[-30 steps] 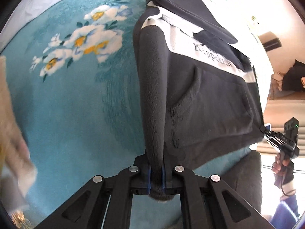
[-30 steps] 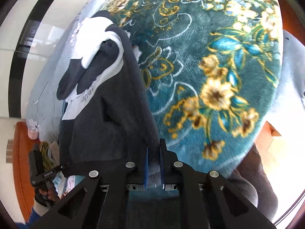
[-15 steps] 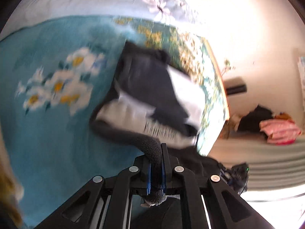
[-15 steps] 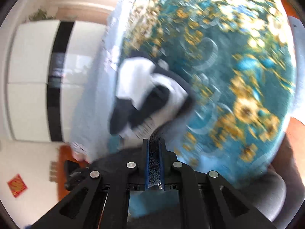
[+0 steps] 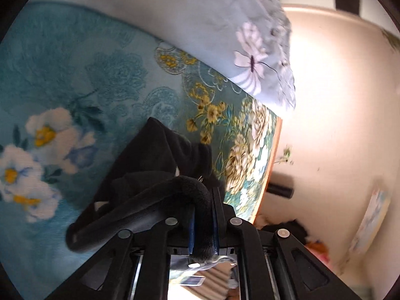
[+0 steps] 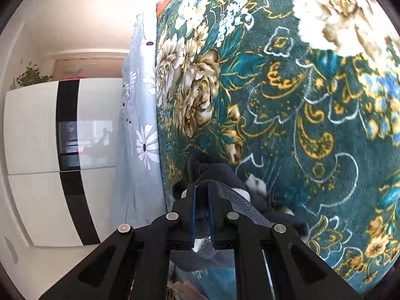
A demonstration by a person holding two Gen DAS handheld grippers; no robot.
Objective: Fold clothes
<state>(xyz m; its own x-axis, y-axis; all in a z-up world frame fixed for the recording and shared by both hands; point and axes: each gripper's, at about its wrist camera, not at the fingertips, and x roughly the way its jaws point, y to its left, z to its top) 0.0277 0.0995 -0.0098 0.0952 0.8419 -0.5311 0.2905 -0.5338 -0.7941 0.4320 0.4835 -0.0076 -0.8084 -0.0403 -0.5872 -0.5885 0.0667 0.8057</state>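
Observation:
A dark grey hoodie with white panels [image 5: 155, 165] lies bunched on a teal floral blanket [image 5: 75, 80]. My left gripper [image 5: 203, 215] is shut on a thick rolled edge of the hoodie, which arcs from the jaws down to the left. In the right wrist view the same hoodie [image 6: 225, 177] is a small dark heap just ahead of the fingers. My right gripper [image 6: 200, 200] is shut on another edge of it, with grey cloth pinched between the blue pads. Most of the garment is hidden under the grippers.
A pale blue flowered sheet [image 5: 225, 37] borders the blanket's far side and also shows in the right wrist view [image 6: 140, 115]. The bed's orange wooden edge [image 5: 273, 165] drops off at the right. A white wardrobe with a black stripe [image 6: 50, 135] stands beyond.
Both grippers have swung forward over the blanket, carrying the hoodie's lower edge up over its top. The spread hoodie is now a small bunched heap close to the jaws.

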